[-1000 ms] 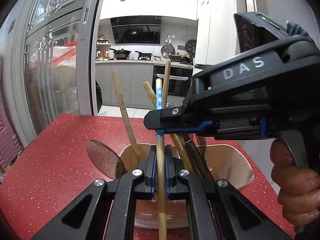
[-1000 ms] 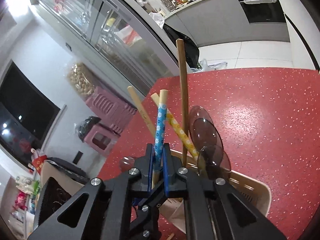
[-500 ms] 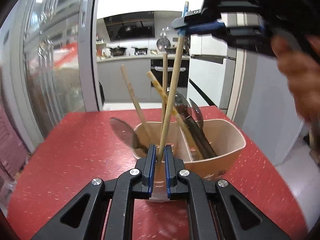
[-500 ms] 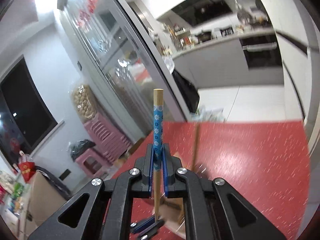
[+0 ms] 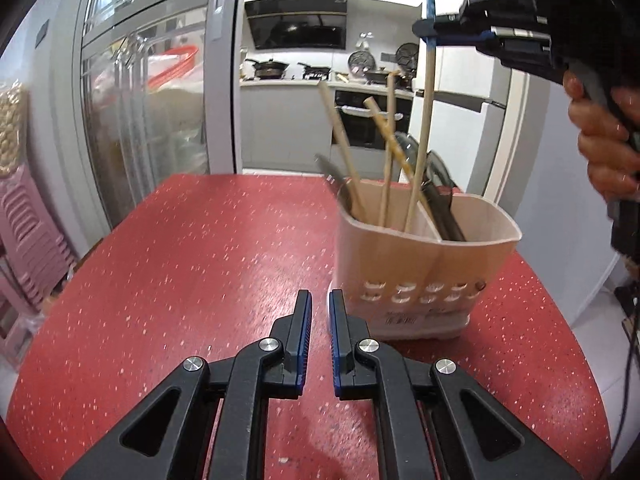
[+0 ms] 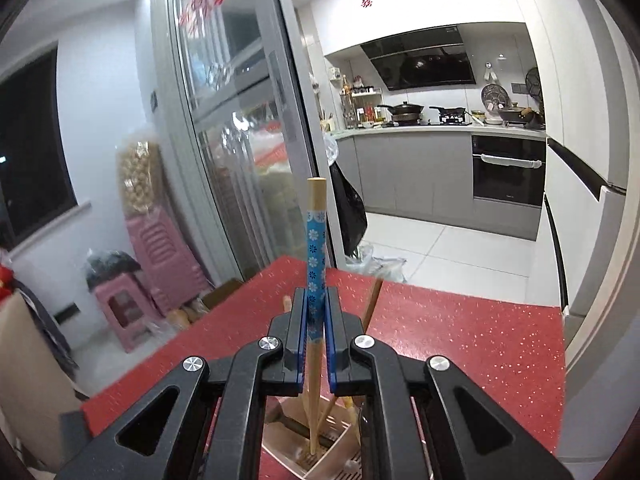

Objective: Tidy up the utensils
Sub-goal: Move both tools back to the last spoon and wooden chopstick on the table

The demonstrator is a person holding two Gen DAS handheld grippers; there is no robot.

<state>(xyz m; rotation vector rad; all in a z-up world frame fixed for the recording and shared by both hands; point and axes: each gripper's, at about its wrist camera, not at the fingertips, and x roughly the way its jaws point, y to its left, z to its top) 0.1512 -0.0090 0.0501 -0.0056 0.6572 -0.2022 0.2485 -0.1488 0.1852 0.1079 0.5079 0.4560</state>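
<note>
A beige two-compartment utensil holder [image 5: 424, 276] stands on the red speckled table [image 5: 224, 256]. Its left compartment holds several wooden chopsticks [image 5: 340, 136] and a dark spoon; its right compartment holds dark spoons [image 5: 440, 196]. My right gripper [image 6: 316, 312], also in the left wrist view [image 5: 430, 34], is shut on a chopstick with a blue flowered top [image 6: 314, 248]. It holds the chopstick upright, its lower end down in the left compartment [image 5: 416, 184]. My left gripper [image 5: 320, 312] is slightly open and empty, just in front of the holder's left side.
A glass sliding door [image 5: 132, 104] runs along the table's left. Pink stools [image 6: 160, 256] stand beyond the far left edge. The kitchen with an oven [image 6: 508, 172] lies behind. The table's far edge [image 6: 440, 288] is near the holder.
My left gripper let go of the chopstick and drew back and left, away from the holder. My right gripper rose with the chopstick, which stands more upright over the left compartment.
</note>
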